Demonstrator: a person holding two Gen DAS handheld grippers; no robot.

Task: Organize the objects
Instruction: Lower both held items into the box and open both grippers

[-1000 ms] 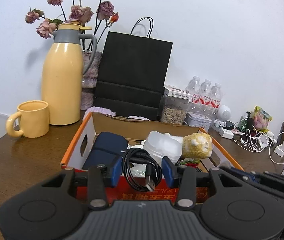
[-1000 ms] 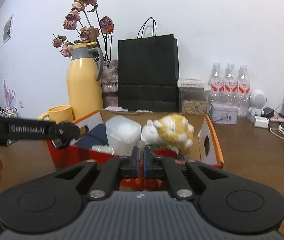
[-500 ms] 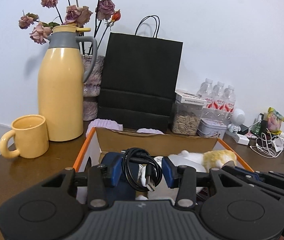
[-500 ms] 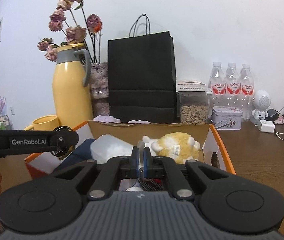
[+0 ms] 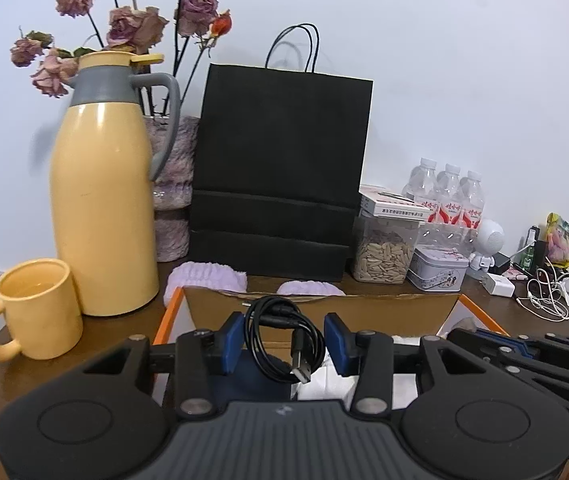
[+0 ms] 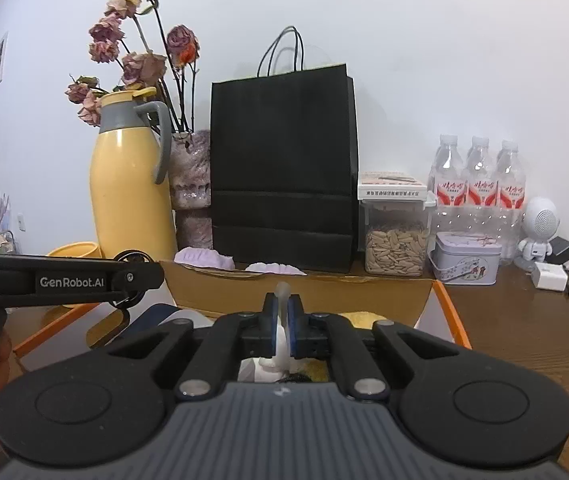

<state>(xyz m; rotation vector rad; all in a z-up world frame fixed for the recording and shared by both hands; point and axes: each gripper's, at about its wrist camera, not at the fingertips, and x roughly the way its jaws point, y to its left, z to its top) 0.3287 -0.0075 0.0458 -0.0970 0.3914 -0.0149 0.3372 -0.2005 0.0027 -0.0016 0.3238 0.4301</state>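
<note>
Right now your left gripper holds a coiled black USB cable between its blue pads, the jaws partly open around the bundle, with the plug end hanging low toward the right pad. The coil stands roughly upright, its loop facing you and its width running from pad to pad. Your right gripper is all but closed on a thin whitish, translucent piece that pokes up above the pads; I can't tell what it is. Outward from both sits the orange-edged cardboard box, directly beneath and ahead of the fingers, its far wall just past the cable. So the cable hangs over the box's interior, near the left end, where a dark blue item lies below. The right gripper is over the middle of the box, above something white and something yellow. Judging by this, the next move is mainly downward, not forward. Beyond the box stand the black paper bag, the yellow jug and the yellow mug.
</note>
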